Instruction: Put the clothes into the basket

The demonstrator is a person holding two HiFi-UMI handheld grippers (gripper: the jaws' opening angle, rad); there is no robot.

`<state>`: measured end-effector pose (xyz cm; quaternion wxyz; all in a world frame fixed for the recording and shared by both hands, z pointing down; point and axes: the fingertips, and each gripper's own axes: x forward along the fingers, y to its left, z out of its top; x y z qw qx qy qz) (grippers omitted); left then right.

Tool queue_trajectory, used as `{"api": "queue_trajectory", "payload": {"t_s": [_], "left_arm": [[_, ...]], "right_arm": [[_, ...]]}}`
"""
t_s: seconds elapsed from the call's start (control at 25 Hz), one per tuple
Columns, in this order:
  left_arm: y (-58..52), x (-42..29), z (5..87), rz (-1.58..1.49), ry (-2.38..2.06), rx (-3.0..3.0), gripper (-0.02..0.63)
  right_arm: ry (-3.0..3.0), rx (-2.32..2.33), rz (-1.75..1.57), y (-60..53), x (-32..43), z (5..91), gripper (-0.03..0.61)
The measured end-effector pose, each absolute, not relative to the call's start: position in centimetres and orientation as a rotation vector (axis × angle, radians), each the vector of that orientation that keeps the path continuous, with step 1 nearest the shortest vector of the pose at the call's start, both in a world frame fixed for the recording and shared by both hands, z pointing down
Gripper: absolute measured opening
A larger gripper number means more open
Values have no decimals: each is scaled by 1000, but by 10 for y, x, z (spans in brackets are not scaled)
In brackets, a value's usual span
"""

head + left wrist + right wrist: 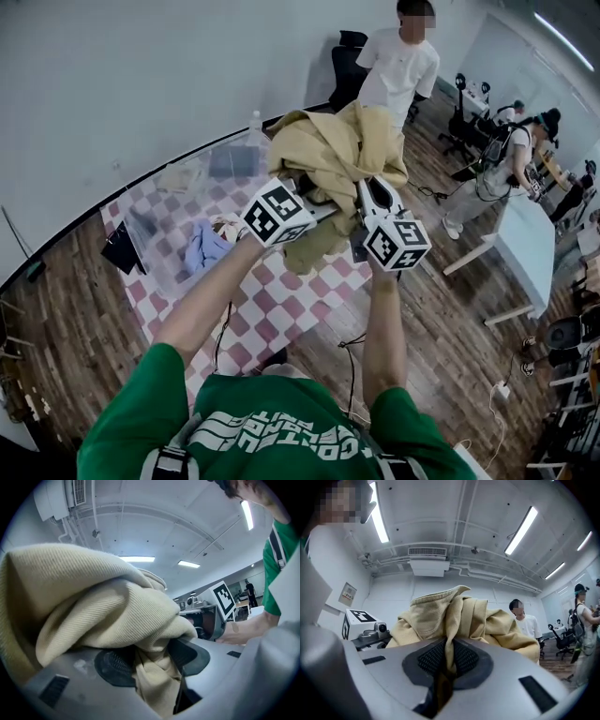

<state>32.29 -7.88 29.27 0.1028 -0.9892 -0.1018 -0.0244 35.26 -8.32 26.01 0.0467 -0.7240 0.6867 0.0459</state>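
A beige corduroy garment (330,150) hangs bunched in the air above the table, held by both grippers. My left gripper (302,187) is shut on a thick fold of the garment (117,616), which fills the gap between its pads (115,667). My right gripper (366,192) is shut on a thin fold of the same garment (459,616), pinched between its pads (464,658). The clear plastic basket (155,202) stands on the table below and to the left, with a blue cloth (202,246) lying in it. The garment hides both grippers' fingertips in the head view.
The table has a pink-and-white checked cloth (281,309). A bottle (255,123) stands at its far edge. A person in a white shirt (398,66) stands just beyond the garment. Other people, chairs and a white table (525,244) are to the right.
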Motion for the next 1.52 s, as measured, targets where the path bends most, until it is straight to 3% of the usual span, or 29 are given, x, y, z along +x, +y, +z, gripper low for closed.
{"api": "queue_trajectory", "payload": {"t_s": [0.68, 1.04, 1.52], "left_arm": [[-266, 205, 245, -109, 278, -2840, 212], [-330, 139, 265, -190, 507, -2836, 212], [-372, 121, 344, -286, 568, -2956, 212]], "right_arm": [[2428, -1699, 191, -279, 231, 213, 26], [2547, -1502, 110, -347, 163, 234, 26], [2634, -1497, -79, -394, 145, 316, 26]]}}
